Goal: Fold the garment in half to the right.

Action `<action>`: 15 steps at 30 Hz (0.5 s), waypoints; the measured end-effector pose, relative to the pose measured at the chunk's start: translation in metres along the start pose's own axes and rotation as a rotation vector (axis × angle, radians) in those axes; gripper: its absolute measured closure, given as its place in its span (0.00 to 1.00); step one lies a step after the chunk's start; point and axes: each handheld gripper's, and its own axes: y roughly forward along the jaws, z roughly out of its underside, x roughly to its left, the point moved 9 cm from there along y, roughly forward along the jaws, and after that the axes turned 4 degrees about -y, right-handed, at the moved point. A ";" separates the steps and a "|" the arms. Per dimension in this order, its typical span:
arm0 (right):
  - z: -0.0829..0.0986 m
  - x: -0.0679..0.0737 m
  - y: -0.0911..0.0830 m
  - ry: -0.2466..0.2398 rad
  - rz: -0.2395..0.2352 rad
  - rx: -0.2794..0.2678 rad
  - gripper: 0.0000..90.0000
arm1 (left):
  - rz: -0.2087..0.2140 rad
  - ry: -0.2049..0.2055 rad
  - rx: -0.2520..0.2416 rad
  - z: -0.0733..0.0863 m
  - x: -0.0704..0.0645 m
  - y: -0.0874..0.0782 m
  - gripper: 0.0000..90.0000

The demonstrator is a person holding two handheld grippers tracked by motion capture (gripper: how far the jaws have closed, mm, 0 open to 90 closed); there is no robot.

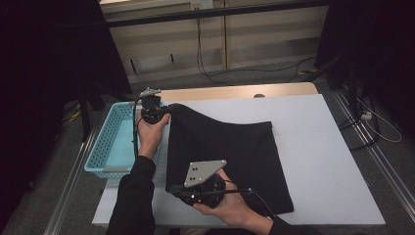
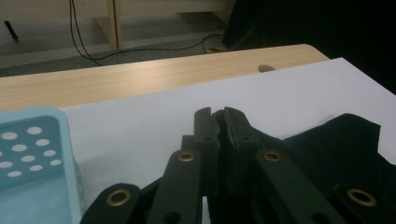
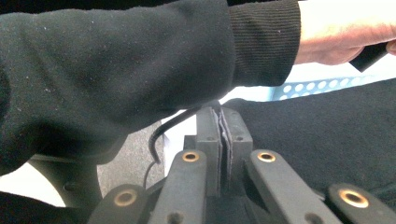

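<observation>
High view: black cloth (image 1: pixel 230 156) is pinched at left-edge corners by left gripper (image 1: pixel 166 111) and right gripper (image 1: pixel 177 192); even tension should be kept.

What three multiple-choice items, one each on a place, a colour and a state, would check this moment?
1. Where is the basket?
A. at the table's left edge
B. on the cloth
C. at the table's right edge

2. What colour is the cloth?
A. white
B. black
C. red

3. How do the right gripper jaws stand?
A. wide open
B. shut on nothing
C. shut on the cloth

Key: 1 A, it sits left of the cloth beside the left gripper; 2 B, it lies dark on the white table; 3 C, fabric shows pinched between them.
</observation>
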 end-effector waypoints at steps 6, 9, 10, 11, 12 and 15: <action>-0.009 0.000 0.004 -0.005 -0.002 -0.021 0.98 | -0.016 -0.013 -0.014 -0.003 0.007 -0.007 0.94; -0.013 0.001 0.006 -0.012 -0.005 -0.024 0.98 | -0.019 -0.018 -0.027 -0.005 0.010 -0.010 0.94; -0.014 0.002 0.007 -0.015 -0.007 -0.026 0.98 | -0.019 -0.018 -0.027 -0.005 0.010 -0.010 0.94; -0.014 0.002 0.007 -0.017 -0.008 -0.027 0.98 | -0.012 -0.018 -0.034 -0.006 0.010 -0.012 0.94; -0.015 0.003 0.008 -0.015 -0.008 -0.028 0.98 | -0.011 -0.011 -0.030 -0.007 0.011 -0.013 0.94; -0.016 0.004 0.011 -0.007 -0.014 -0.036 0.98 | -0.012 -0.011 -0.042 -0.010 0.012 -0.016 0.94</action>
